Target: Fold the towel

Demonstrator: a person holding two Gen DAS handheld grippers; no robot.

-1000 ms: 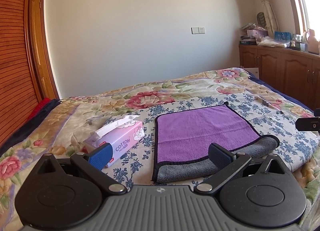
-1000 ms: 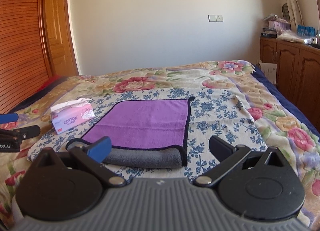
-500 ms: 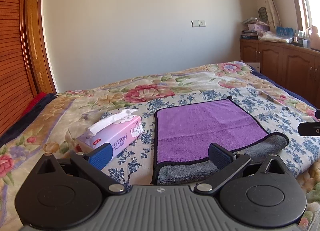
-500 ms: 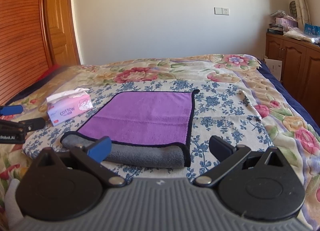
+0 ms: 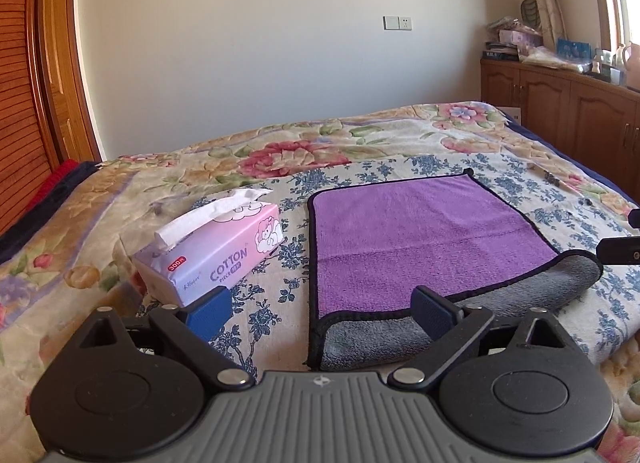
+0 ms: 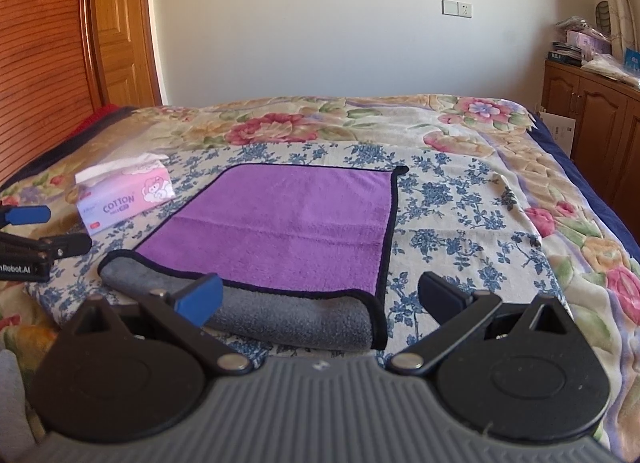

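Observation:
A purple towel (image 5: 416, 239) with a black hem lies flat on the bed; its near edge is turned over and shows the grey underside (image 5: 460, 315). It also shows in the right wrist view (image 6: 288, 227), with the grey fold (image 6: 280, 311) nearest me. My left gripper (image 5: 320, 311) is open and empty, just short of the towel's near left corner. My right gripper (image 6: 320, 295) is open and empty, just short of the near right corner. Neither touches the towel.
A pink tissue box (image 5: 216, 255) marked COTTON stands left of the towel, seen too in the right wrist view (image 6: 124, 199). The floral bedspread (image 5: 280, 155) covers the bed. Wooden cabinets (image 5: 560, 111) stand on the right, a wooden door (image 6: 116, 23) on the left.
Both grippers have drawn slightly back and tilted up; the towel sits a little lower and further in each view. The towel and tissue box have not moved.

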